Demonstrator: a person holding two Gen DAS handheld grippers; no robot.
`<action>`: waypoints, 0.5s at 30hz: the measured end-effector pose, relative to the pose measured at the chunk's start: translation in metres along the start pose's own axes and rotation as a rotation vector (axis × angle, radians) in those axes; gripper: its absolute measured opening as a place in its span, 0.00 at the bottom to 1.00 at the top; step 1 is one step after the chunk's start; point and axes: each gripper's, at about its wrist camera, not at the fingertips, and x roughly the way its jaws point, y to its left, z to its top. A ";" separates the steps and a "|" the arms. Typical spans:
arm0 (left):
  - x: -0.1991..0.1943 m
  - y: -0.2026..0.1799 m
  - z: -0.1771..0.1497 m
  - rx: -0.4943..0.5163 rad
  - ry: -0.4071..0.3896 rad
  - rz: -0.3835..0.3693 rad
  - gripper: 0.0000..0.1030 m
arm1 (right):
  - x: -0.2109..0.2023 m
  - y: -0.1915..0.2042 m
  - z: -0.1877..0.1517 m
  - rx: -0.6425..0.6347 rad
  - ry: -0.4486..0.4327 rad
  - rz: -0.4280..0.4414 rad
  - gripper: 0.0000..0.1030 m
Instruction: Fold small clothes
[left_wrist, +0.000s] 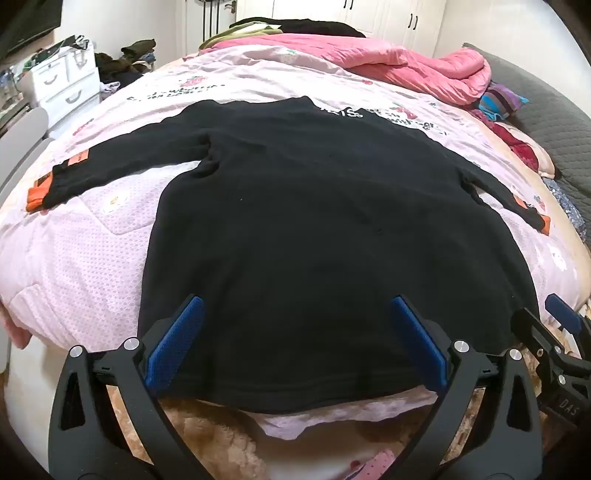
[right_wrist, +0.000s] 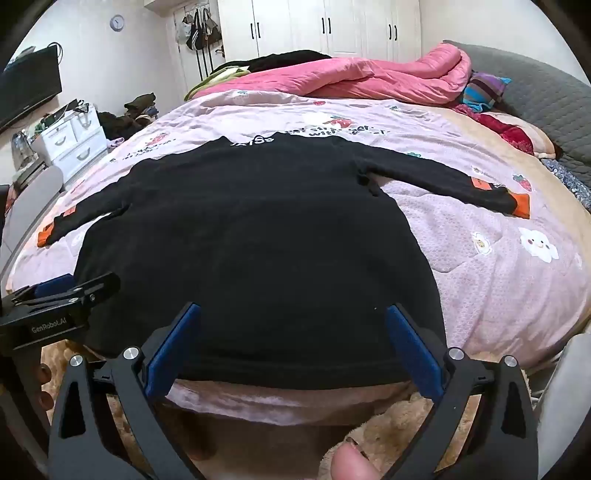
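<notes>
A black long-sleeved sweater (left_wrist: 314, 221) (right_wrist: 251, 240) lies flat on the pink quilt, hem toward me, both sleeves spread out with orange cuffs (left_wrist: 37, 195) (right_wrist: 521, 205). My left gripper (left_wrist: 295, 306) hovers wide open over the hem, blue pads apart, nothing pinched between them. My right gripper (right_wrist: 293, 312) is likewise wide open above the hem further right. Each gripper shows in the other's view: the right one (left_wrist: 554, 332) at the right edge, the left one (right_wrist: 66, 295) at the left edge.
A bunched pink duvet (left_wrist: 406, 62) (right_wrist: 351, 74) and dark clothes lie at the far end of the bed. Pillows (right_wrist: 509, 129) and a grey headboard (right_wrist: 546, 96) are at the right. White drawers (left_wrist: 62, 85) stand left. A fuzzy brown rug (left_wrist: 207, 435) lies below the bed edge.
</notes>
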 end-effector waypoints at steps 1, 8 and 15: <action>0.000 0.000 0.000 0.004 0.001 0.007 0.92 | 0.000 -0.001 0.000 0.000 -0.001 -0.002 0.96; 0.001 0.000 0.003 -0.001 -0.002 0.002 0.92 | -0.004 0.001 -0.006 -0.004 -0.007 -0.009 0.96; -0.005 0.000 0.002 0.002 -0.018 -0.003 0.92 | -0.010 -0.007 -0.008 0.003 -0.010 -0.020 0.96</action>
